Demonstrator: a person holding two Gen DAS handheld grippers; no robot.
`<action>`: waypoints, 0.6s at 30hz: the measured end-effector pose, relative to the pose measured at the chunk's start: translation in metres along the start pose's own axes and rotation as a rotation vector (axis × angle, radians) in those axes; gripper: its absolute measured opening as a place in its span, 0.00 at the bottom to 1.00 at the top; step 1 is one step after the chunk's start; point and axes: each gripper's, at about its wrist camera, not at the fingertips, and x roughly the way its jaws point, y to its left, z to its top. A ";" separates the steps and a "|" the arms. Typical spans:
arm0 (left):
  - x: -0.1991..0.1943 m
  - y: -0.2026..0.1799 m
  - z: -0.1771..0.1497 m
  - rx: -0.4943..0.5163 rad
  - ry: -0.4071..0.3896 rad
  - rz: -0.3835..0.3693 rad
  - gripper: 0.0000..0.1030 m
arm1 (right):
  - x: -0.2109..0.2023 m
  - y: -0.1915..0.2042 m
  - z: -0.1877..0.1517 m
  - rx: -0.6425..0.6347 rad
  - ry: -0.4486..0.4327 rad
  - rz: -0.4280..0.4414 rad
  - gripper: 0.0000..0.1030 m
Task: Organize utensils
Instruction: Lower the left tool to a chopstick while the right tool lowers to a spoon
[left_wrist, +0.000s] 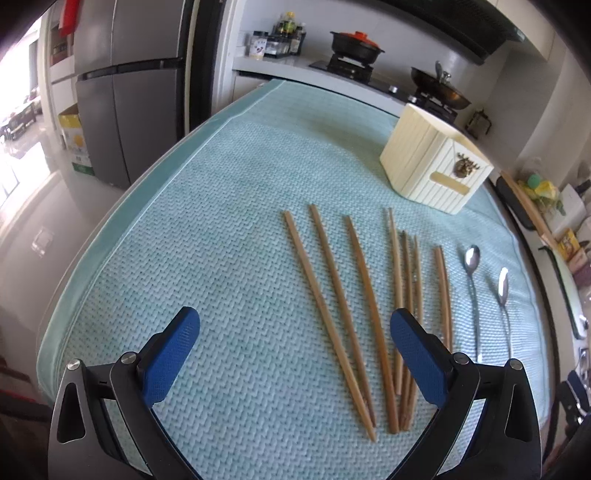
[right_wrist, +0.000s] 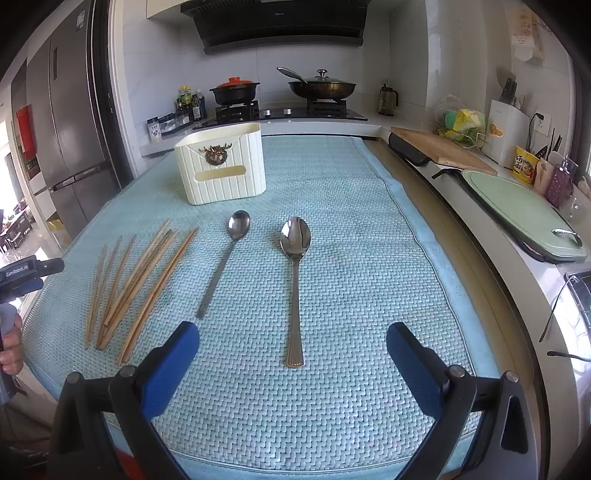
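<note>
Several wooden chopsticks lie roughly side by side on a light blue woven mat. Right of them lie two steel spoons, a smaller one and a larger one. A cream ribbed utensil holder stands upright behind them. My left gripper hangs open above the near ends of the chopsticks, holding nothing. Just short of the larger spoon's handle end, my right gripper is open and empty.
A stove with a black pot and a lidded pan is behind the mat. A fridge stands at left. Cutting boards and jars line the right counter. A person's hand holds the left gripper's grip.
</note>
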 end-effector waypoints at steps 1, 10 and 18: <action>0.008 -0.001 0.002 0.003 0.008 0.012 0.99 | 0.002 0.000 0.000 -0.001 0.005 0.004 1.00; 0.056 0.002 0.011 -0.024 0.063 0.106 0.99 | 0.033 -0.006 0.013 -0.015 0.041 0.009 1.00; 0.072 0.010 0.020 -0.023 0.079 0.192 0.99 | 0.085 -0.015 0.028 -0.011 0.104 0.017 1.00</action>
